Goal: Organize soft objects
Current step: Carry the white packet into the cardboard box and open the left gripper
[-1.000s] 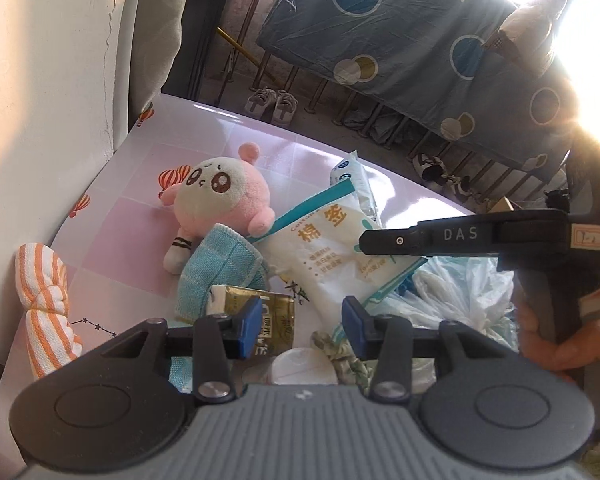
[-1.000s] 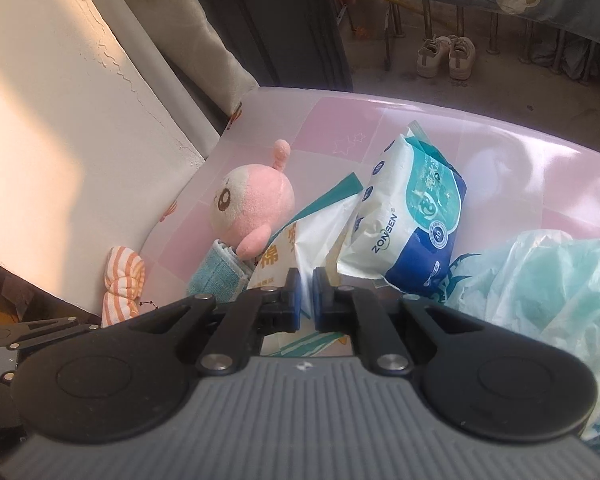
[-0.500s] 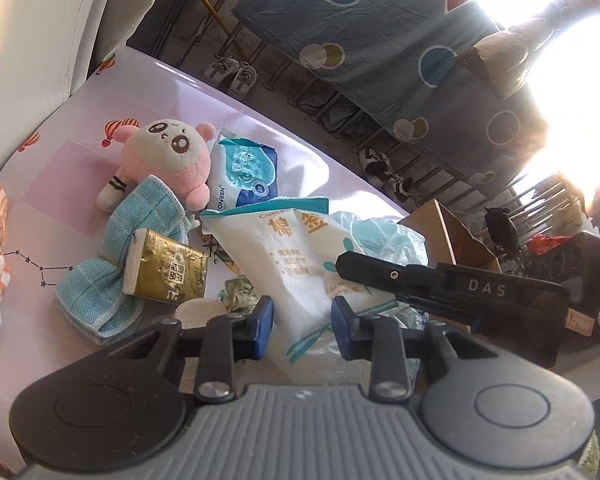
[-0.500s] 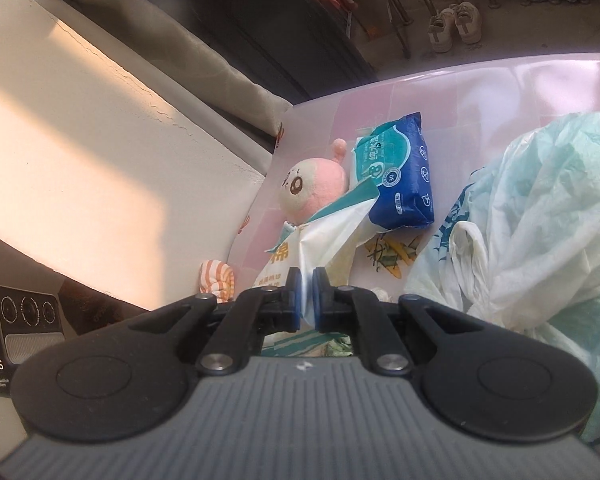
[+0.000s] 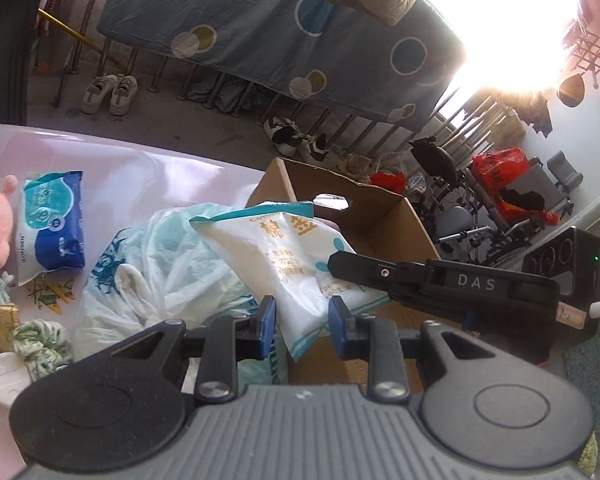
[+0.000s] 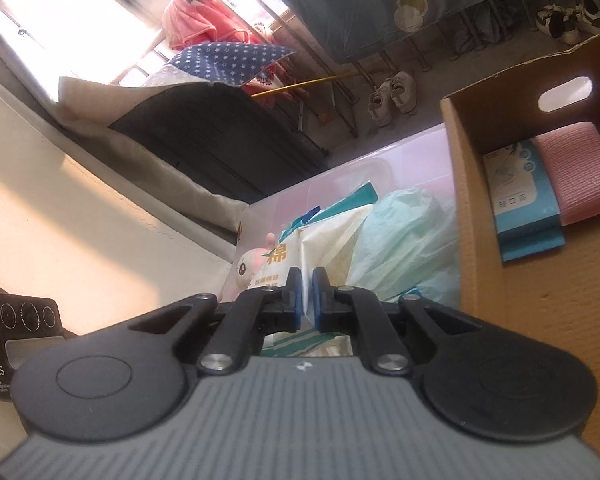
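Home, sunlit balcony or laundry corner by look. Spotted blue bedsheet [image 5: 284, 28] hung over metal railing [image 5: 204, 76], strong glare from window behind. Pairs of sneakers [image 5: 109, 93] on bare concrete floor. Pink towel [image 6: 192, 26] and star-print cloth [image 6: 228, 62] drying by window bars. Wheelchair [image 5: 464, 208] and red plastic bags [image 5: 498, 166] stored along wall. Pink checked tablecloth [image 5: 140, 176] under household clutter; cardboard box [image 6: 480, 208] beside it. Plastered cream wall [image 6: 80, 216], cracked.
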The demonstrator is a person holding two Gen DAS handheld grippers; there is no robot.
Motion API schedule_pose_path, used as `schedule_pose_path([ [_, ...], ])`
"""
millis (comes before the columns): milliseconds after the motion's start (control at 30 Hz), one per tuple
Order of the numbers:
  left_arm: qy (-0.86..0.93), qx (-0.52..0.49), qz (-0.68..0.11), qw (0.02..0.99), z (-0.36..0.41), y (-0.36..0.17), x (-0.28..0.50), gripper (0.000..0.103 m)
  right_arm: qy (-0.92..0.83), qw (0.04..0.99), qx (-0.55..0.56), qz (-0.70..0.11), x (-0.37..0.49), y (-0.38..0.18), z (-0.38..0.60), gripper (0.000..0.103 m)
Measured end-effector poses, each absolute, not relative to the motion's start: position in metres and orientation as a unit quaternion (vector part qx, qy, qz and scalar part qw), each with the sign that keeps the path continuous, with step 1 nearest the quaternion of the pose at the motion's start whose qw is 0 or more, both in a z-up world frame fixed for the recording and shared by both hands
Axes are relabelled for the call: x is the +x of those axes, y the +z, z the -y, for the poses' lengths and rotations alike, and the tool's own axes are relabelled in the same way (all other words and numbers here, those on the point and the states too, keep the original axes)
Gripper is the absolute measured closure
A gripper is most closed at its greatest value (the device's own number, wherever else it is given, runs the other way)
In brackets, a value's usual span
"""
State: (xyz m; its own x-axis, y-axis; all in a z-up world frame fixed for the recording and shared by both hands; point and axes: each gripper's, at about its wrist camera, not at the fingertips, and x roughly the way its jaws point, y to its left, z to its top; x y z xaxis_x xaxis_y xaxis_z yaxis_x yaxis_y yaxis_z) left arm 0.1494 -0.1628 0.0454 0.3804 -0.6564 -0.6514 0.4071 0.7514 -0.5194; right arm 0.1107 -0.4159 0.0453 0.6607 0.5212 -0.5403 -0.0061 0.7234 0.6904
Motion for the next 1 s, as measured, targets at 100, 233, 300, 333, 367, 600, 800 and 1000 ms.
schedule_pose_path([
  [100,-0.349,-0.124,-0.46,0.807,0.21,0.041,0.158,0.073,0.119,0.853,0.352,-0.366,0.1,0.045,0.471,0.099],
  [233,-0.351,-0.117,-0.467,0.803,0.245,0.028,0.171,0.073,0.066,0.859,0.365,-0.353,0.094,0.036,0.539,0.099],
  [300,-0.347,-0.118,-0.472,0.802,0.247,0.021,0.176,0.073,0.033,0.862,0.365,-0.35,0.098,0.025,0.575,0.099],
  [333,-0.342,-0.117,-0.474,0.803,0.245,0.018,0.179,0.073,0.018,0.864,0.36,-0.351,0.101,0.019,0.589,0.099],
  [367,-0.335,-0.116,-0.476,0.805,0.243,0.015,0.181,0.073,0.003,0.867,0.353,-0.352,0.106,0.015,0.601,0.099],
  [600,-0.291,-0.099,-0.48,0.822,0.212,0.006,0.196,0.073,-0.051,0.888,0.283,-0.36,0.154,-0.022,0.649,0.096],
  [800,-0.278,-0.095,-0.472,0.831,0.19,0.015,0.196,0.073,-0.09,0.899,0.176,-0.392,0.204,-0.045,0.634,0.086],
  [1000,-0.277,-0.082,-0.446,0.847,0.17,0.031,0.182,0.067,-0.104,0.9,0.181,-0.384,0.193,-0.037,0.626,0.081],
])
